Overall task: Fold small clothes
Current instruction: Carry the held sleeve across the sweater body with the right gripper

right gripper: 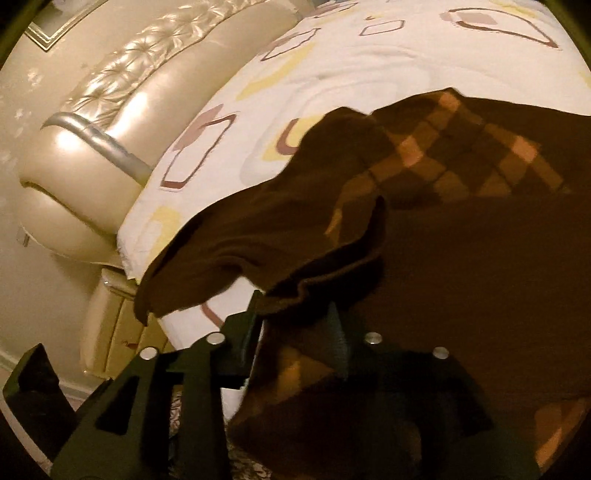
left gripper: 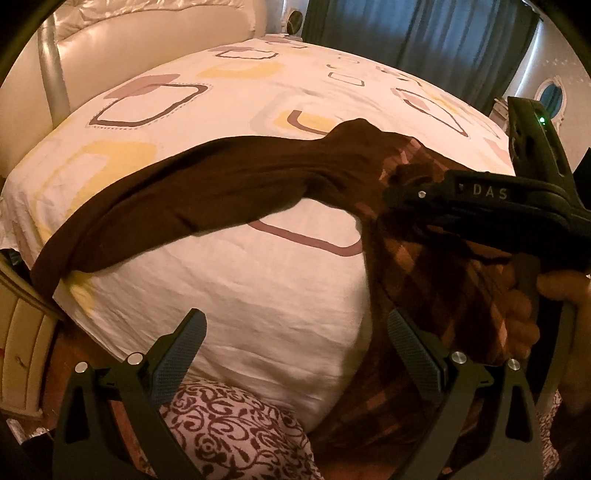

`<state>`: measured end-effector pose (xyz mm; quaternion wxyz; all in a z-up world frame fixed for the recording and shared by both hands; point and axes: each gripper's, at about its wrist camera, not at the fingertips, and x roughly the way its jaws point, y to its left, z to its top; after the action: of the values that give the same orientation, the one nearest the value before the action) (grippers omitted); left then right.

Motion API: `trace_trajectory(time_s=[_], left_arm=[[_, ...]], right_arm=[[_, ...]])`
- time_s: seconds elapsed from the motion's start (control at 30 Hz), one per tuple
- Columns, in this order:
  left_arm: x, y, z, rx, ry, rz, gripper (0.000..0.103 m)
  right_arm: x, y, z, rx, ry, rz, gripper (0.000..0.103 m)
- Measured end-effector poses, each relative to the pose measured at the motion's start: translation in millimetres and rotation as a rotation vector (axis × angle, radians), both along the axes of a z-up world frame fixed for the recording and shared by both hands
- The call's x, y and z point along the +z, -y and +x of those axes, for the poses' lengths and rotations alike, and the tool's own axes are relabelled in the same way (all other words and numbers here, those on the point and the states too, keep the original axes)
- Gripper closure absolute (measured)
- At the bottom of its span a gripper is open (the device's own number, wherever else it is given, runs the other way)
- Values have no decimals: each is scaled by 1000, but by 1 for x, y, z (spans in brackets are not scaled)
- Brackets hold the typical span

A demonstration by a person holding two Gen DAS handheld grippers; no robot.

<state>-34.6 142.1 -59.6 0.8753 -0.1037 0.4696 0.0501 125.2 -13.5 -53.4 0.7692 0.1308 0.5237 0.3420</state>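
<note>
Crosswise on the bed point(left gripper: 229, 280) lies a dark brown sweater point(left gripper: 229, 184), spread over a white sheet printed with brown and yellow squares. One plain brown sleeve point(left gripper: 155, 218) stretches out long and narrow, its long axis running from the shoulder near the middle of the left wrist view down to the left, where the cuff hangs over the mattress edge. The sweater's body, patterned with orange and pink argyle diamonds point(right gripper: 461, 155), lies to the right and drapes toward the near edge. The left gripper point(left gripper: 295, 343) hangs above bare sheet with its jaws well apart and nothing between them; its right finger point(left gripper: 417, 350) sits just beside the argyle cloth. The right gripper point(right gripper: 295, 317) is low over the garment with its jaws partly apart, and a folded brown hem point(right gripper: 317, 280) lies just beyond the fingertips, seemingly unpinched. A hand point(left gripper: 546, 310) grips its handle. Beyond the bed stand a cream tufted headboard point(right gripper: 122, 92) and blue curtains point(left gripper: 424, 33).
</note>
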Motion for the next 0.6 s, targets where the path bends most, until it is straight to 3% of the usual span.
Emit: trace_trajectory(time_s=[0.2,0.4,0.53,0.6], left_arm=[[0,-1,0,3,-2,-4,5],[0,0,0,-1,6,-6,5],[3,2,1,-12,17,-4,5],[5,6,5,-18,27,-2,5]], right_arm=[[-3,-6,-3,37,-35,92,59],[4,22,-9,-2,-33,95,58],[18,87,-18,-132,12,134,57],[26,142,-23,-259,55,135,57]])
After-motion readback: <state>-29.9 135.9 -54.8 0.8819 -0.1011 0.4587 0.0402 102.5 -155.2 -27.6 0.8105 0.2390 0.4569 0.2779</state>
